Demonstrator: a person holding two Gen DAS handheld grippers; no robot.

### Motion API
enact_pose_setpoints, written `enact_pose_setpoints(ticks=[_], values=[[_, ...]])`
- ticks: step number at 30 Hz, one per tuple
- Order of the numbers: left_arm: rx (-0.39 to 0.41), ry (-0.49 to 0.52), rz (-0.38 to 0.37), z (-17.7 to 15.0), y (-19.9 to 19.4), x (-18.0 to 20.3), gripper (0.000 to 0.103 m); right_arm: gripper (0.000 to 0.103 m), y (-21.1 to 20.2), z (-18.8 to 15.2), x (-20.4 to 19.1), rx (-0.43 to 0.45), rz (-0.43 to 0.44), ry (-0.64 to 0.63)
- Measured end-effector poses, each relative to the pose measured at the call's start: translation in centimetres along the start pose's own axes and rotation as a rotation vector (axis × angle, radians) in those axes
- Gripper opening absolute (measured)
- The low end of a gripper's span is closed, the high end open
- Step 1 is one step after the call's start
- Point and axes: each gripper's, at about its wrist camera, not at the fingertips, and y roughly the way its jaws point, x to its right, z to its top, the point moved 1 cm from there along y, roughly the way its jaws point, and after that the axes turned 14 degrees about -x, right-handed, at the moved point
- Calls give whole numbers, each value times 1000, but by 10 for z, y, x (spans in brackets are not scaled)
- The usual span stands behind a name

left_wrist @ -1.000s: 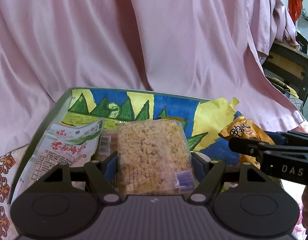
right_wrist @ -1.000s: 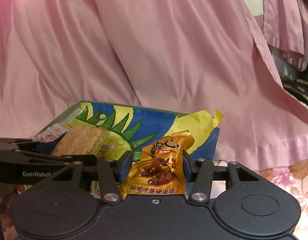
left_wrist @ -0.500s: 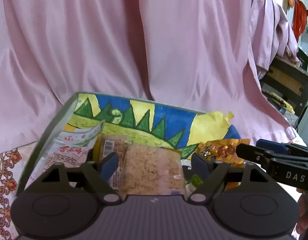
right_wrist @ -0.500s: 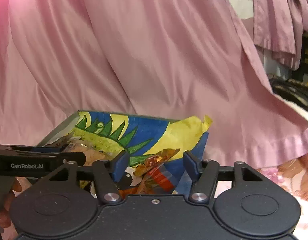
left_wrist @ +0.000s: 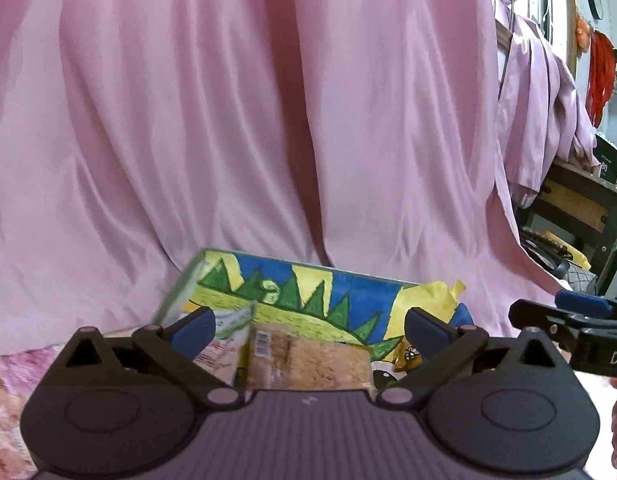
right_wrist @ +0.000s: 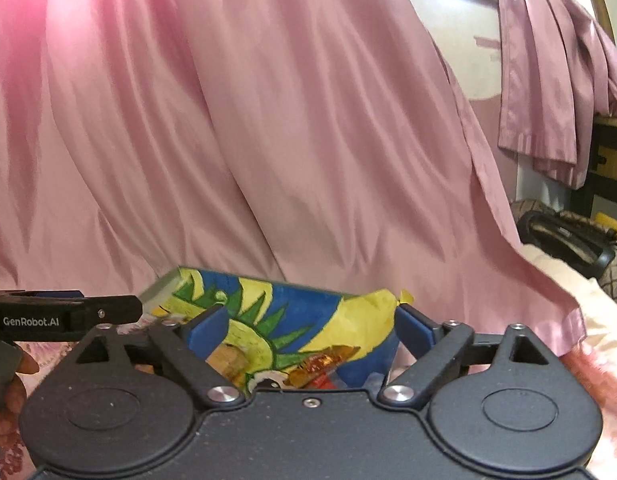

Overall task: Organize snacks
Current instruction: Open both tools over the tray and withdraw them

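A painted box (left_wrist: 308,288) with blue, yellow and green sides holds the snacks; it also shows in the right wrist view (right_wrist: 292,312). In it lie a clear pack of beige puffed-rice cake (left_wrist: 308,364), a white-green packet (left_wrist: 224,332) to its left and a golden packet (left_wrist: 408,354) to its right. The golden packet (right_wrist: 320,364) shows in the right wrist view too. My left gripper (left_wrist: 308,326) is open and empty, above the rice cake. My right gripper (right_wrist: 304,330) is open and empty, above the golden packet.
A pink cloth (left_wrist: 268,120) hangs close behind the box and fills the background. A floral tablecloth (right_wrist: 604,380) lies under the box. A wooden shelf (left_wrist: 580,200) with clutter stands at the far right.
Both grippers have let go of their packs, which now lie in the box. Both grippers have opened wide and drawn back and up from the box.
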Motion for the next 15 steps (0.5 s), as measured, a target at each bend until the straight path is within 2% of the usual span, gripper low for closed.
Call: enact_pose_setpoints(ticks=[8,15], values=[[50,15,39,-7,-46,-4,103,102,-39,5,-17,41,-1,-27],[59,-5,89,-25,-89,-9,103,102,-76,-1,-34,71,18,-38]])
